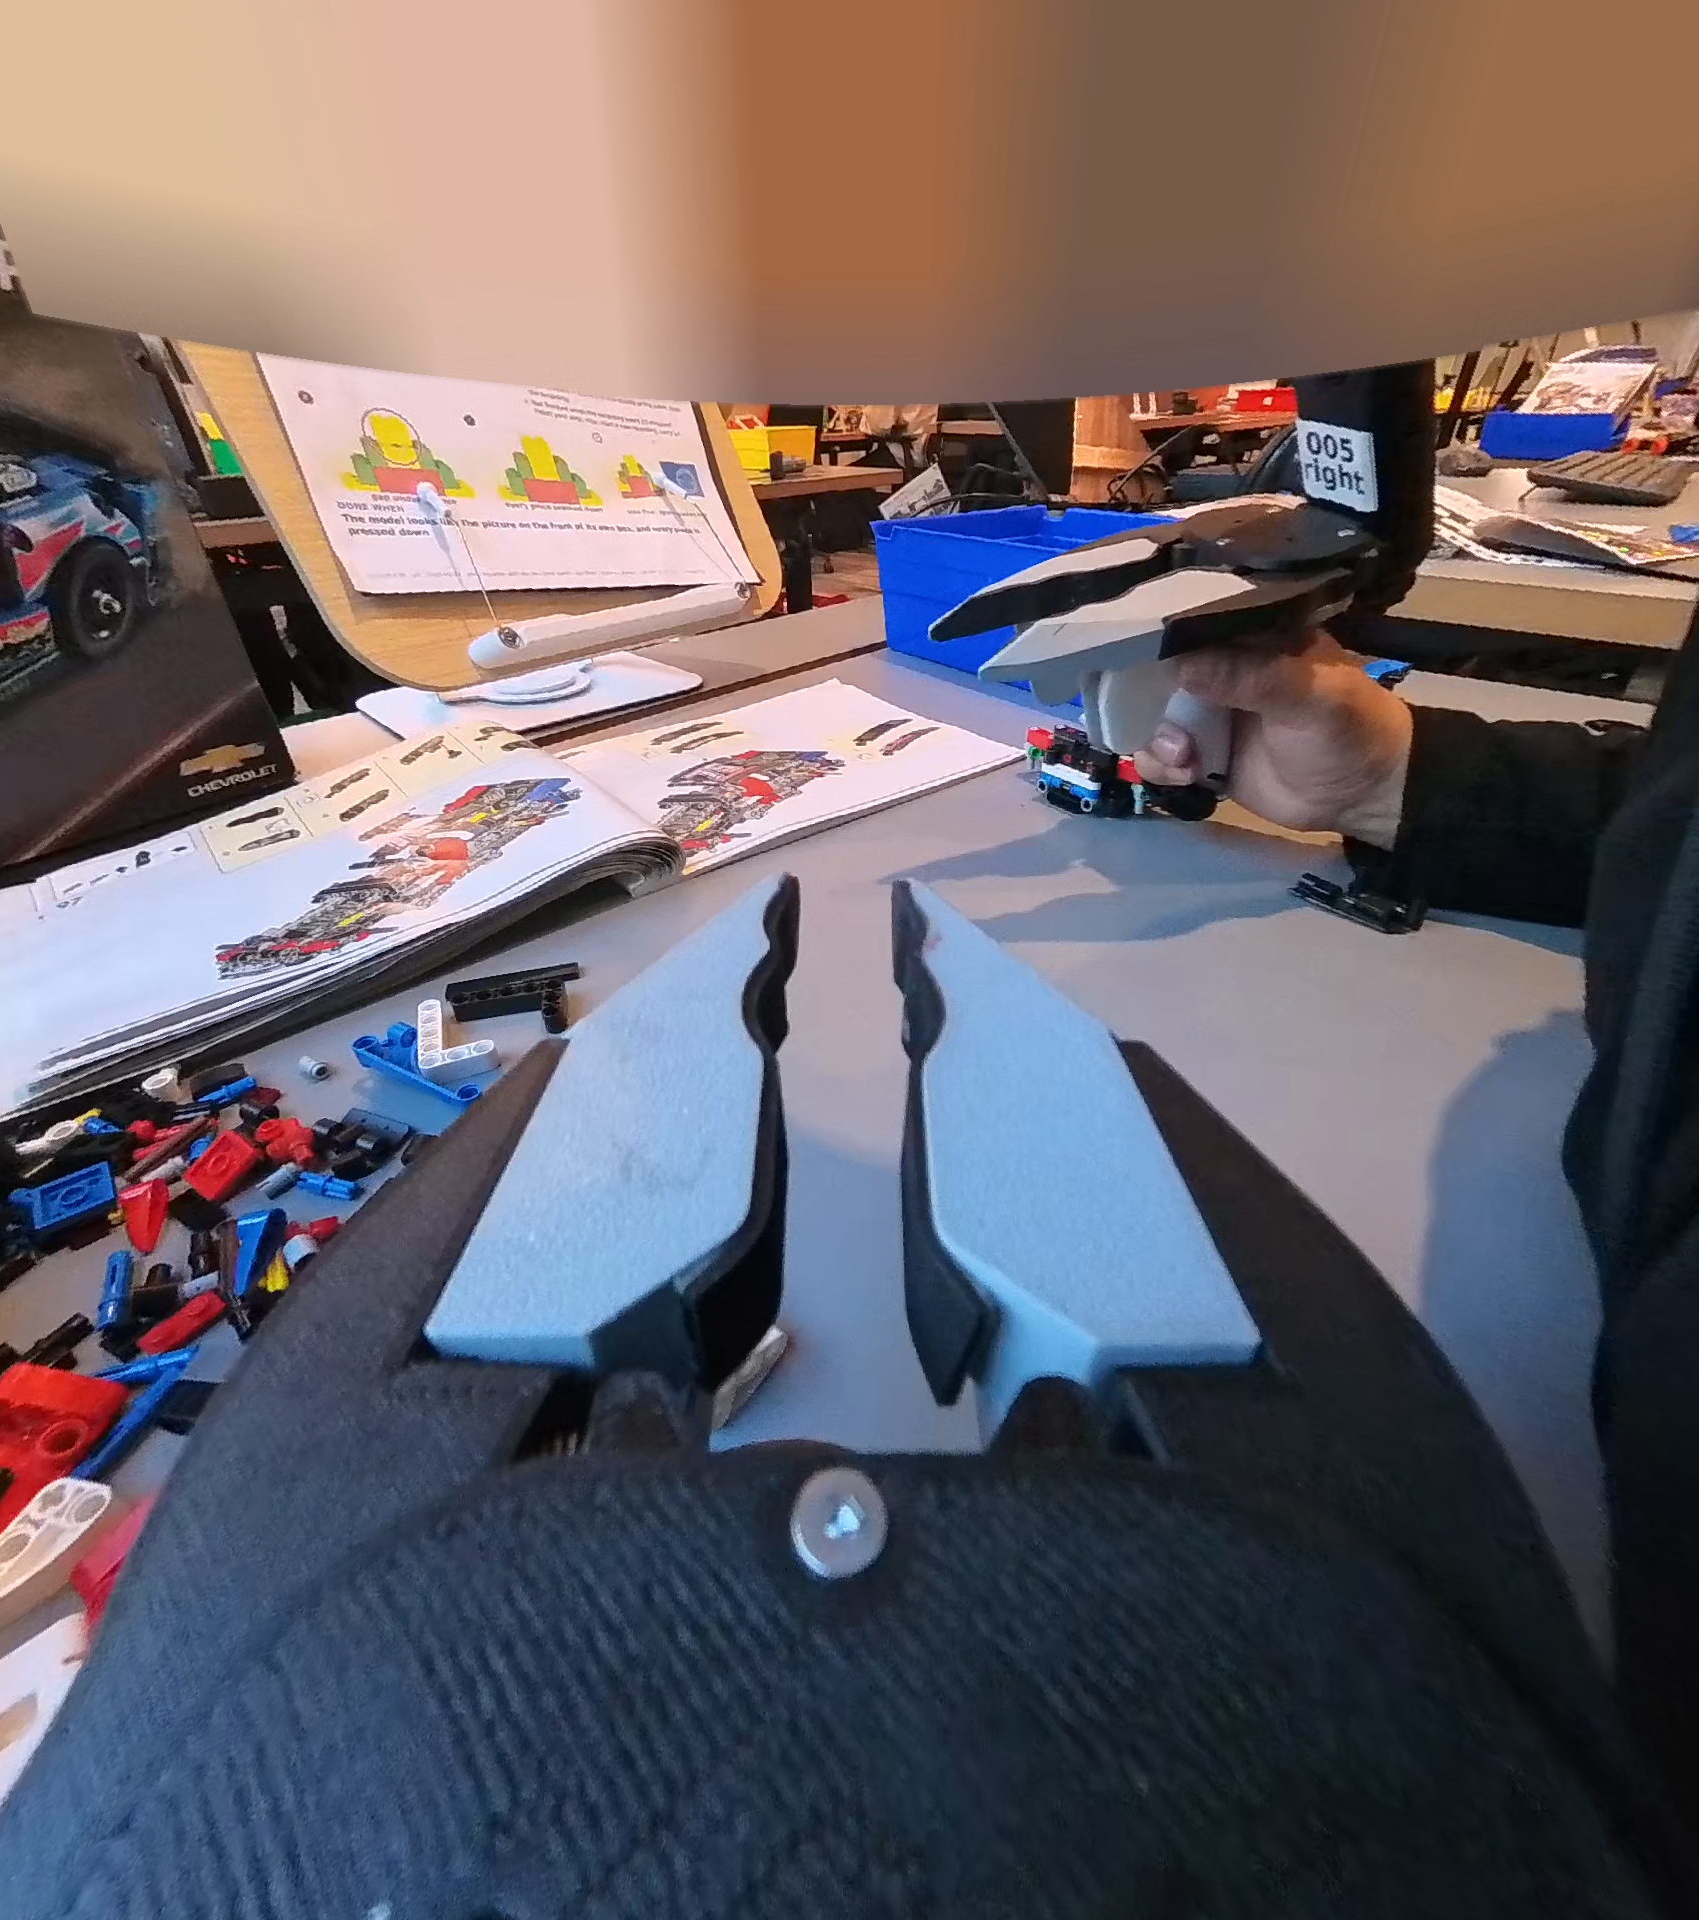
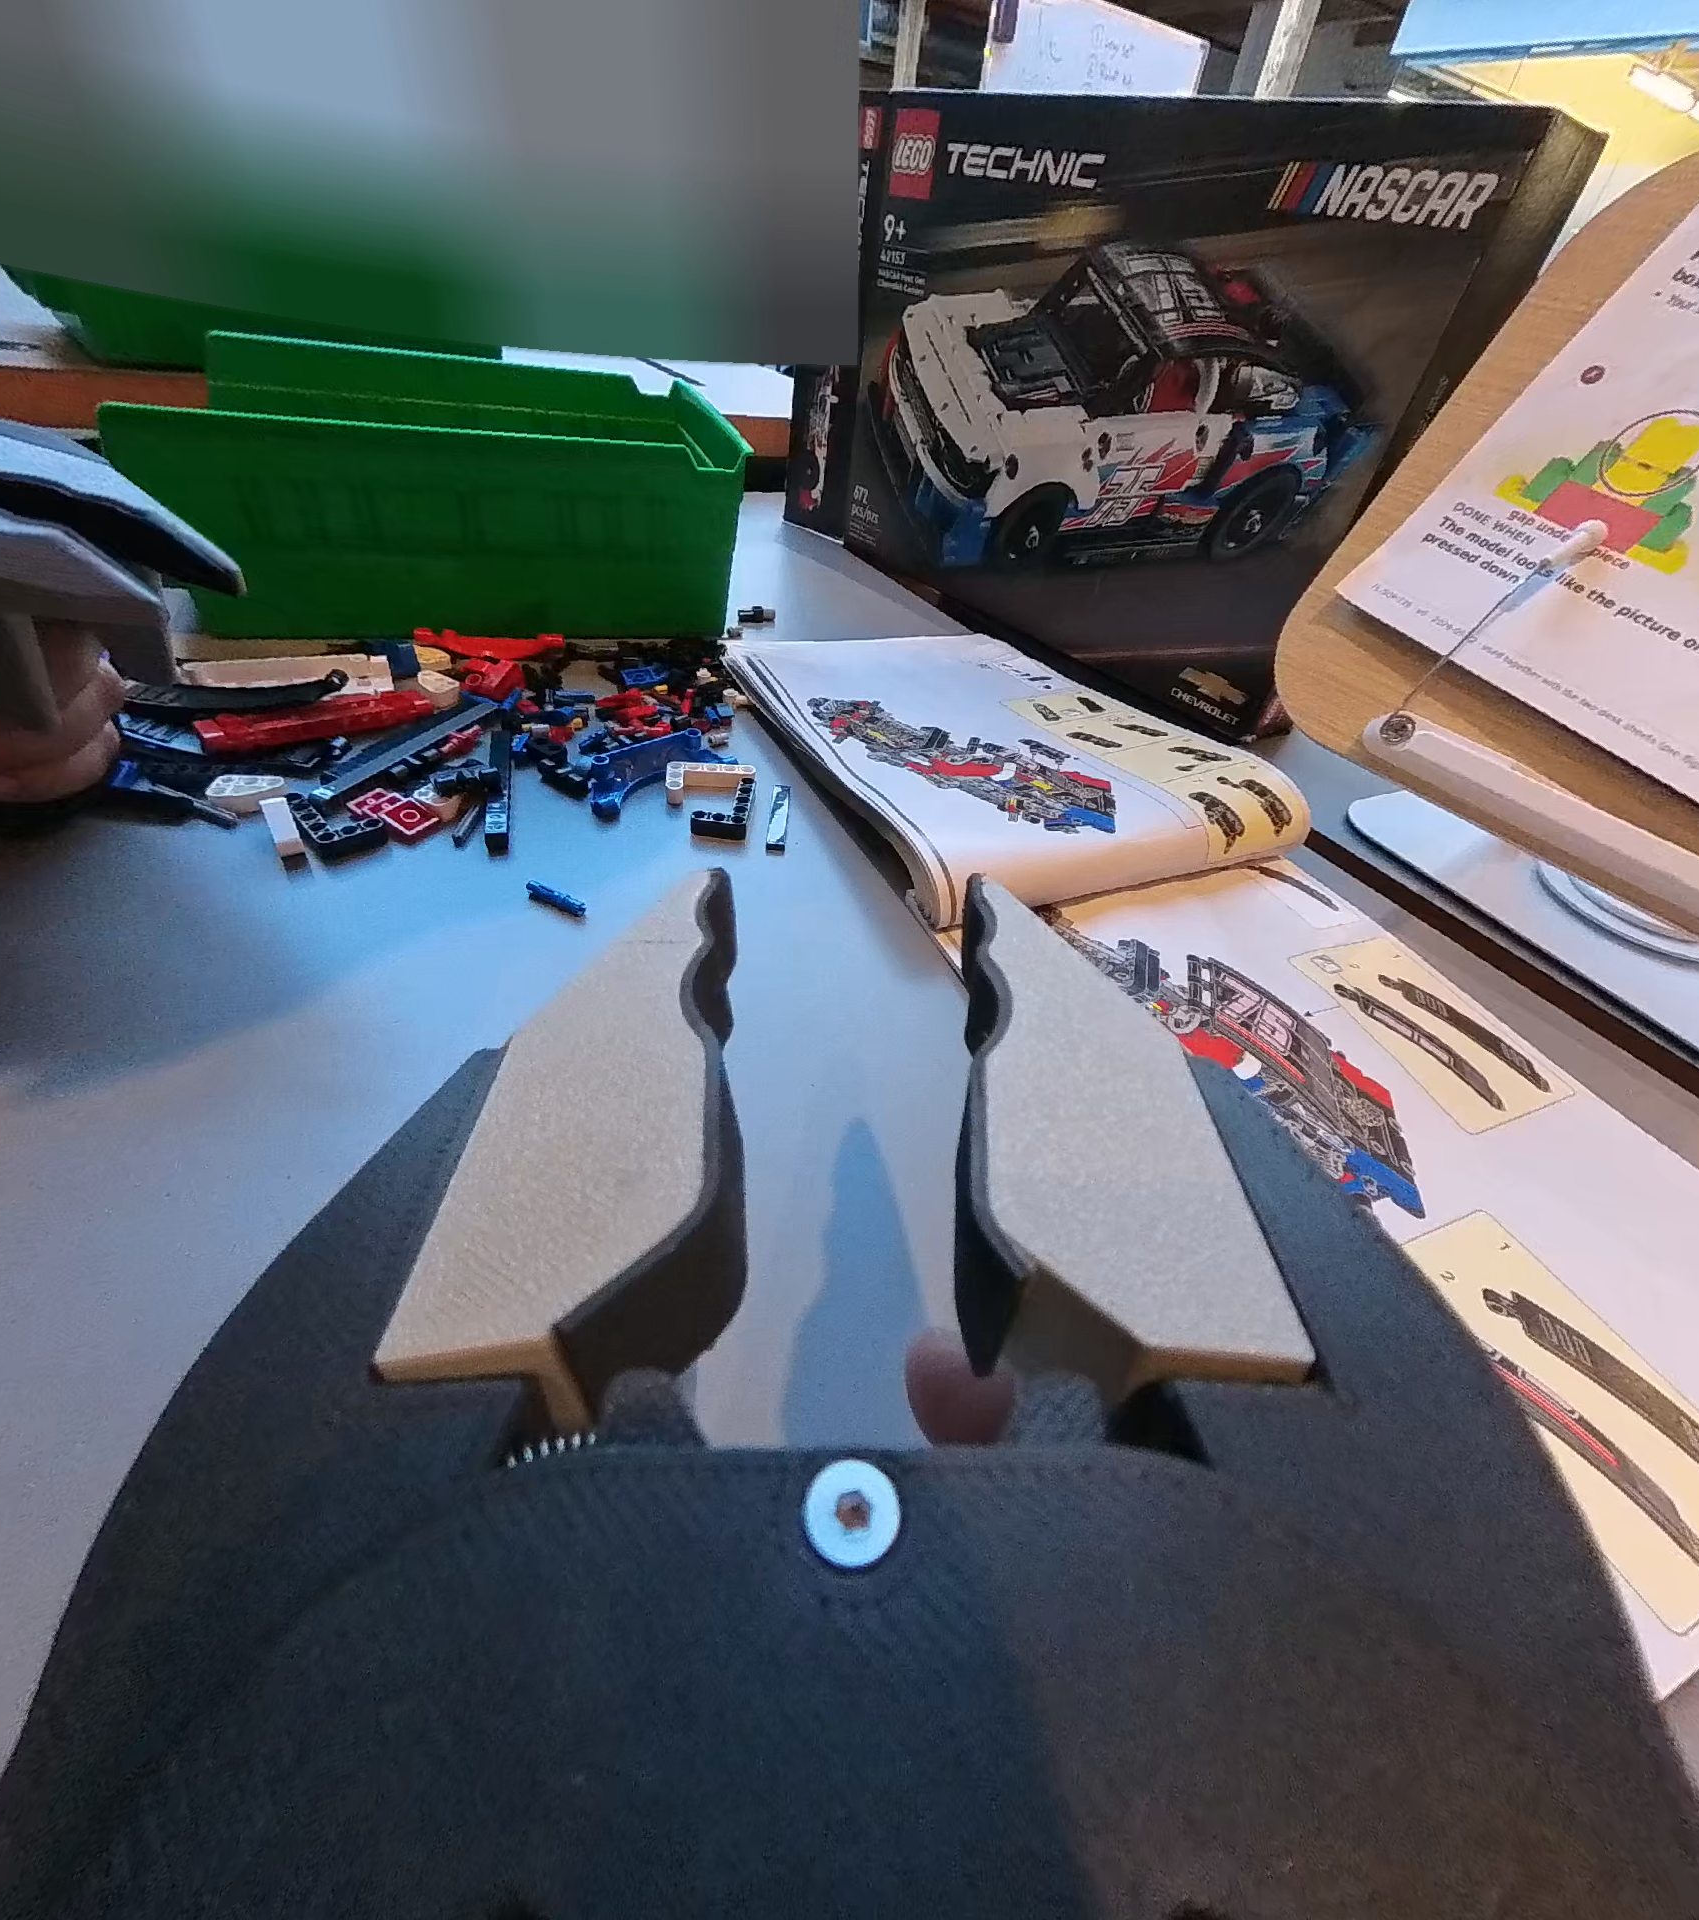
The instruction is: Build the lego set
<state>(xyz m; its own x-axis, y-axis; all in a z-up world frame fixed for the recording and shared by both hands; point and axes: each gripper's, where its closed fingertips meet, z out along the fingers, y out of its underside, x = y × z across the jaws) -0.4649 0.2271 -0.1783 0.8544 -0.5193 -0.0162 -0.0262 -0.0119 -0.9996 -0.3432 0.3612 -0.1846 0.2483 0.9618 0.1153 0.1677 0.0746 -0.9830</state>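
Note:
A heap of loose lego pieces (image 1: 97, 1195) in black, red, blue and white lies on the grey table (image 1: 1240, 1039) to the left of my left gripper (image 1: 845, 904); it also shows in the right wrist view (image 2: 471, 738). The left gripper is open and empty above the table. A small part-built assembly (image 1: 1094, 774) stands far right, under the hand holding the right gripper (image 1: 959, 649). My right gripper (image 2: 840, 904) is open and empty, pointing at bare table beside the open instruction booklet (image 2: 1011, 769). A lone blue pin (image 2: 555, 898) lies ahead of it.
The set's box (image 2: 1188, 395) stands at the back beside a green bin (image 2: 450, 499). A sheet on a wooden stand (image 1: 533, 488) and a blue bin (image 1: 959, 571) are behind the booklet (image 1: 388, 862). A small black piece (image 1: 1359, 904) lies at the right by a dark sleeve. There is about 20 centimetres between the tips of the two grippers. Between my left fingertips and the lone blue pin (image 2: 555, 898) there is roughly 12 centimetres.

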